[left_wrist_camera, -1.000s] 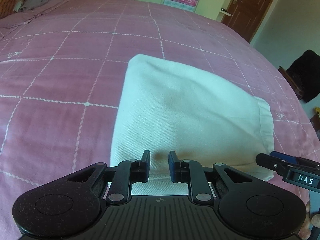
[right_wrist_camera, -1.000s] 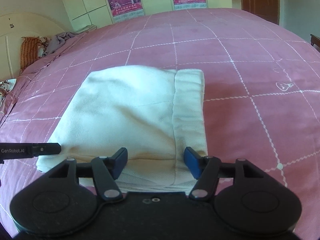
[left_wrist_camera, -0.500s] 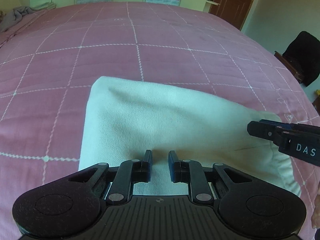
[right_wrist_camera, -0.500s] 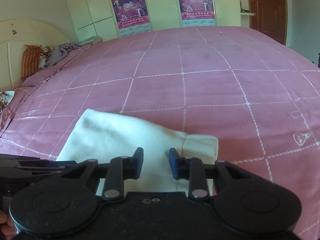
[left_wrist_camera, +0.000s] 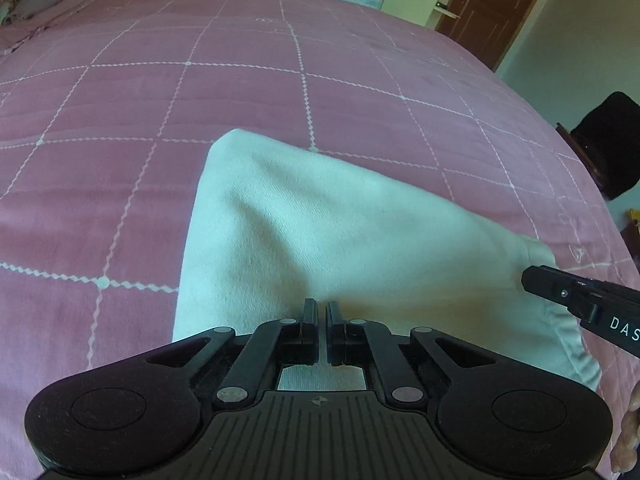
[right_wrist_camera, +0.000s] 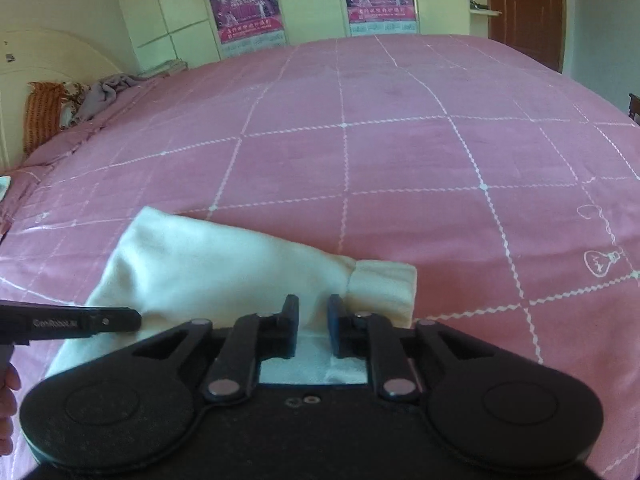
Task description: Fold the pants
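Note:
Cream pants (left_wrist_camera: 340,232) lie folded on the pink bed, their near edge raised off the cover. My left gripper (left_wrist_camera: 321,314) is shut on that near edge toward the left, with only a thin slit between its fingers. In the right wrist view the pants (right_wrist_camera: 208,264) end in a stitched band (right_wrist_camera: 384,284) on the right. My right gripper (right_wrist_camera: 313,308) holds the near edge beside that band; its jaws are closing, with puckered cloth between them. The right gripper (left_wrist_camera: 528,280) and the left gripper (right_wrist_camera: 136,320) each show side-on in the other view.
The pink checked bedspread (left_wrist_camera: 160,100) stretches far beyond the pants. Grey clothes (right_wrist_camera: 108,92) and an orange pillow (right_wrist_camera: 42,116) lie by the headboard at the left. A brown door (left_wrist_camera: 500,8) and a dark chair (left_wrist_camera: 608,144) stand off the bed's right side.
The right jaws went from wide apart to a narrow pinch on the cloth. The left jaws closed to a slit. The pants' near edge now rises and puckers between the two grippers.

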Available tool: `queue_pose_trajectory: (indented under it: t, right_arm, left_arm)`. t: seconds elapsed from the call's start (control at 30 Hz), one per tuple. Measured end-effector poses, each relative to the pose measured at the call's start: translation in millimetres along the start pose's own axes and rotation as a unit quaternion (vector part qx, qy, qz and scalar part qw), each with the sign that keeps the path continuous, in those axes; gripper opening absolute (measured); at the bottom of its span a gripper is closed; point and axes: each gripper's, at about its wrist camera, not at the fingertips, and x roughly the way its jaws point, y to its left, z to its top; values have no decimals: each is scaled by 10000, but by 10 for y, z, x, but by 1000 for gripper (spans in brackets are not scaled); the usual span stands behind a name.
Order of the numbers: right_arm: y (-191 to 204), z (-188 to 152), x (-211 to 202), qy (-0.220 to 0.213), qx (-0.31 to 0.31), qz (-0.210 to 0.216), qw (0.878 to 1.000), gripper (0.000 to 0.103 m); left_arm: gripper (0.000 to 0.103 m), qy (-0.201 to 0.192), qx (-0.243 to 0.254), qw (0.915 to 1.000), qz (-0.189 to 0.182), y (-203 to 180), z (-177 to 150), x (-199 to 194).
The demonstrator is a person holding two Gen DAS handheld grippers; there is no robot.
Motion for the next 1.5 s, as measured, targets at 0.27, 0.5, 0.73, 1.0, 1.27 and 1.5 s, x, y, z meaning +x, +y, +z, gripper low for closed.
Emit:
queue_pose_trajectory:
  t: [0.27,0.5,0.73,1.0,1.27,1.5]
  right_arm:
    - [76,-610,-298,11,-198,18,9998,17]
    - [33,-575,-256,52,28,39,10000,17]
    - [-29,-534,-441,23,548,428,9976,47]
    - [27,-535,-675,-197,385,414,9982,89]
    - [-544,-605,-541,229,1390,428,9891,90]
    - [-902,-792,-300,682,2258,1195,9644,93]
  left_arm:
    - [4,-112,220,9997,12,-88,-522,-310]
    - [4,-97,305,9993,185,-139,-615,-458]
    - [5,-368,494,9963,599,-43,-623,-769]
    - [60,-156,-222,9988,414,456,-576,-731]
    - [80,202,-694,9966,-397,637,-623,-324]
    - [58,370,-1143,9858,-1172,759,-586,-133]
